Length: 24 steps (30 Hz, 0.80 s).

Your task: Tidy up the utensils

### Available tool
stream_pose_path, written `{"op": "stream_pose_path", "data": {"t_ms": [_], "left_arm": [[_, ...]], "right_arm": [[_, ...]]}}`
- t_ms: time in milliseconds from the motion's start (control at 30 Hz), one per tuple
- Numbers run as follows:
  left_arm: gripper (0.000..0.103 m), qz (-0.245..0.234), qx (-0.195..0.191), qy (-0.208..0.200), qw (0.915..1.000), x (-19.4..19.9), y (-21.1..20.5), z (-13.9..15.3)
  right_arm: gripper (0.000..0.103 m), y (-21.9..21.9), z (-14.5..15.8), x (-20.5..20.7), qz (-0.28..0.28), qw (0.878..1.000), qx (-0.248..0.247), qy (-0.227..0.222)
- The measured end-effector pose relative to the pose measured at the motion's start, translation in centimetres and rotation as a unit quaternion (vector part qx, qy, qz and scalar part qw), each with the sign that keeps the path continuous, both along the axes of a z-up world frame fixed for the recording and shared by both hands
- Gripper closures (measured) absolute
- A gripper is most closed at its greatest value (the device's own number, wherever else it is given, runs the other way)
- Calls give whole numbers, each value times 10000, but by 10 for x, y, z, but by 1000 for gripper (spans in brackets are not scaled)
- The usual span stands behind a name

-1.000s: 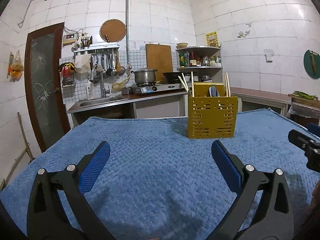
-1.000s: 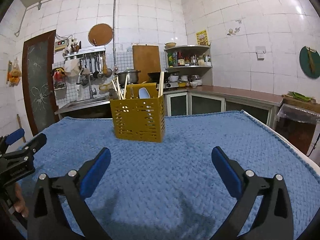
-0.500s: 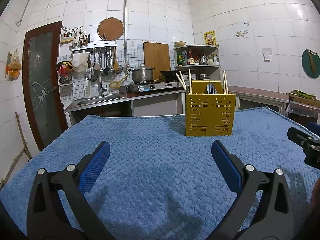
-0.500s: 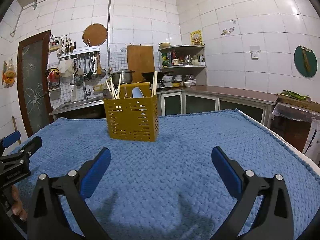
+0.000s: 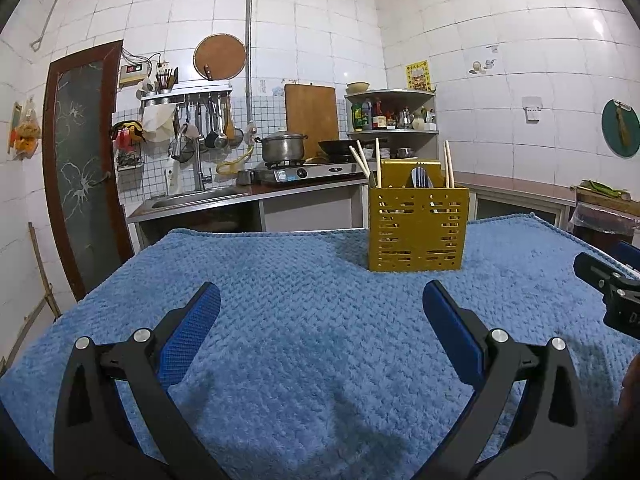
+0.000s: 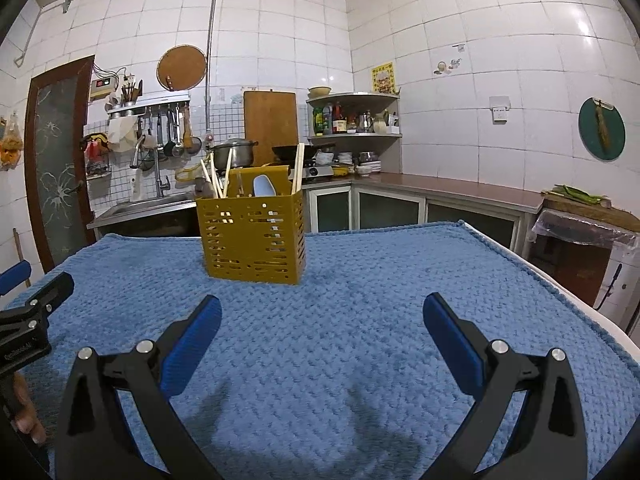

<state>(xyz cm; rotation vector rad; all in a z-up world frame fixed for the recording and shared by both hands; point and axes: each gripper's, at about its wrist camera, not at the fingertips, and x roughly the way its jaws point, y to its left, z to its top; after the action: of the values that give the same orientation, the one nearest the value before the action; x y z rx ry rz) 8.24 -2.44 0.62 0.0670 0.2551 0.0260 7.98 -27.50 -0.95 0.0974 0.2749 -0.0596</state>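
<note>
Both views had drawn nearer the holder. Left gripper (image 5: 321, 308) and right gripper (image 6: 322, 320): fingers spread wide, empty, above the blue-covered bench (image 6: 360, 280). Yellow utensil holder (image 6: 252, 236) upright mid-bench; chopsticks (image 6: 298, 168) and spoon (image 6: 264, 186) stood in it, long axes near vertical.

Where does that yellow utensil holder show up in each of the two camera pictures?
Left wrist view: the yellow utensil holder stands right of centre, on the blue cloth.
Right wrist view: the same holder stands left of centre.
Shared landmark: the wooden cutting board leaning on the tiled wall behind it.
</note>
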Motion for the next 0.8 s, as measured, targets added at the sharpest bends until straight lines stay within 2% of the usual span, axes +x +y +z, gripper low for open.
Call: {"op": "stream_pose_path", "data": {"t_ms": [800], "left_arm": [[5, 1, -5, 16, 10000, 3, 0, -1]], "right_arm": [[5, 1, 2, -4, -25, 9999, -132, -54]]}}
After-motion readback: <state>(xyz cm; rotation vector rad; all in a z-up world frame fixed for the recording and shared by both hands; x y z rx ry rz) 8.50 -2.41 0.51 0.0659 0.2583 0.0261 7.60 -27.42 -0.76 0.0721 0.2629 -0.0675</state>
